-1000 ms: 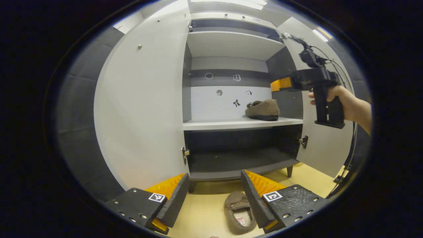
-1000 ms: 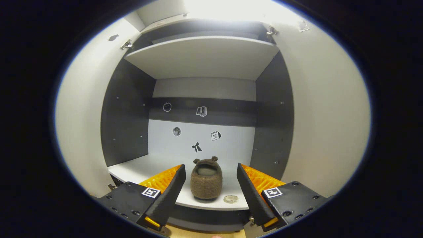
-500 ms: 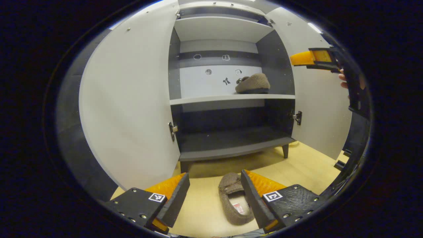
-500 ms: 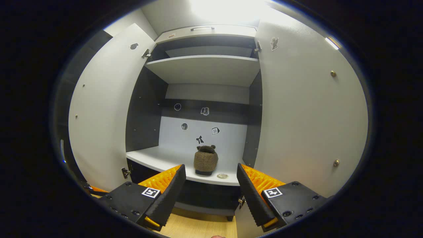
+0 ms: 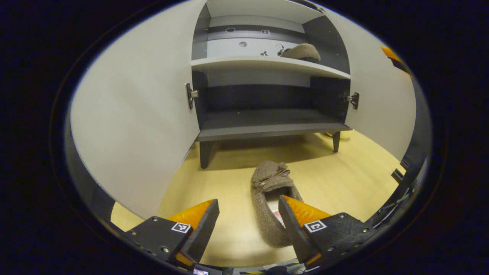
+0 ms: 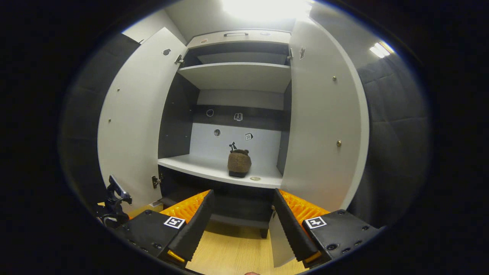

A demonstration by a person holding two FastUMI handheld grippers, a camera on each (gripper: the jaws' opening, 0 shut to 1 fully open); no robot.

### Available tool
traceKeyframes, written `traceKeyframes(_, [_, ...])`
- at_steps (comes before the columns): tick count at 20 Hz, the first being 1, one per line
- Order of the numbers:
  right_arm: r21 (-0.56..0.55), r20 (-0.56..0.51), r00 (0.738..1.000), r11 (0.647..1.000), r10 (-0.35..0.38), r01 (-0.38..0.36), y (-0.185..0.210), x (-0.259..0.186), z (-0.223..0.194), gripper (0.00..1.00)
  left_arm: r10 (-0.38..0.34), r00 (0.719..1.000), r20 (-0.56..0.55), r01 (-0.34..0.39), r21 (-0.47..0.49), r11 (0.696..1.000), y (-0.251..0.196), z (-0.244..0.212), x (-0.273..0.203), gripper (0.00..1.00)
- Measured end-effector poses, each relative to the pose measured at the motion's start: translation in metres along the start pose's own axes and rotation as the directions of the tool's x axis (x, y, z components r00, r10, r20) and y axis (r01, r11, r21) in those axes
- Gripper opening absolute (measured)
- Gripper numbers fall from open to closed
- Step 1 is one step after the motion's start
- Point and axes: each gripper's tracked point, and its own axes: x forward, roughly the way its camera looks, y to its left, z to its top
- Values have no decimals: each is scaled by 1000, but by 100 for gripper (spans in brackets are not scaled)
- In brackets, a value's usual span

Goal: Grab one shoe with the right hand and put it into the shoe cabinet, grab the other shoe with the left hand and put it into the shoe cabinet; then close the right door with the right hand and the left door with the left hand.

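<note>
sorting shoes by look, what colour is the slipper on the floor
Fuzzy grey-brown slipper, with a small bow on top; clearest in the left gripper view.

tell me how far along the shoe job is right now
Done: one shoe sits on the cabinet's middle shelf. In hand: the open left gripper hangs over the second shoe on the floor, not gripping. Left: shelve it, then close the right door and left door. The right gripper is open, empty.

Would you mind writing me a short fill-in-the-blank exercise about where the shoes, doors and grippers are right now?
1. One brown shoe sits on the cabinet's middle ____.
2. The other shoe lies on the wooden ____ before the cabinet.
3. The left door and right door both stand ____.
4. The left gripper is open and holds ____.

Missing words: shelf; floor; open; nothing
</note>
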Motion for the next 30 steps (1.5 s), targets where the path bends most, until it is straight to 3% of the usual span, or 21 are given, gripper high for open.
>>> traceKeyframes(11, [12, -128, 991, 999, -41, 43, -1, -30, -38, 98, -31, 988, -148, 27, -28, 999, -9, -33, 45, 89])
traceKeyframes(14, [12, -138, 990, 999, -37, 39, 1, -32, -41, 98, -51, 983, -179, 41, -59, 997, -18, -39, 53, 61])
traceKeyframes(16, [13, -126, 991, 999, -40, 42, 1, -34, -36, 98, -21, 981, -193, 12, -47, 999, -21, -41, 54, 27])
traceKeyframes(19, [15, -125, 991, 999, -41, 43, 1, -37, -36, 98, 32, 985, -167, -32, 3, 999, -19, -33, 57, 6])
traceKeyframes(20, [12, -128, 991, 999, -42, 44, 0, -37, -37, 98, 40, 987, -156, -38, 14, 999, -18, -32, 59, 4])
traceKeyframes(21, [11, -129, 991, 999, -44, 46, -2, -38, -36, 98, 38, 988, -147, -36, 18, 999, -18, -30, 60, 9])
traceKeyframes(22, [13, -132, 990, 999, -45, 47, -3, -38, -37, 98, 31, 989, -141, -30, 10, 1000, -19, -31, 59, 2])
traceKeyframes(25, [20, -137, 990, 999, -43, 46, -5, -38, -37, 98, 25, 994, -108, -30, -42, 999, -15, -21, 53, 1])
traceKeyframes(30, [18, -130, 991, 999, -23, 26, -1, -34, -34, 98, 40, 999, -34, -41, -23, 999, -13, 4, 33, 2])
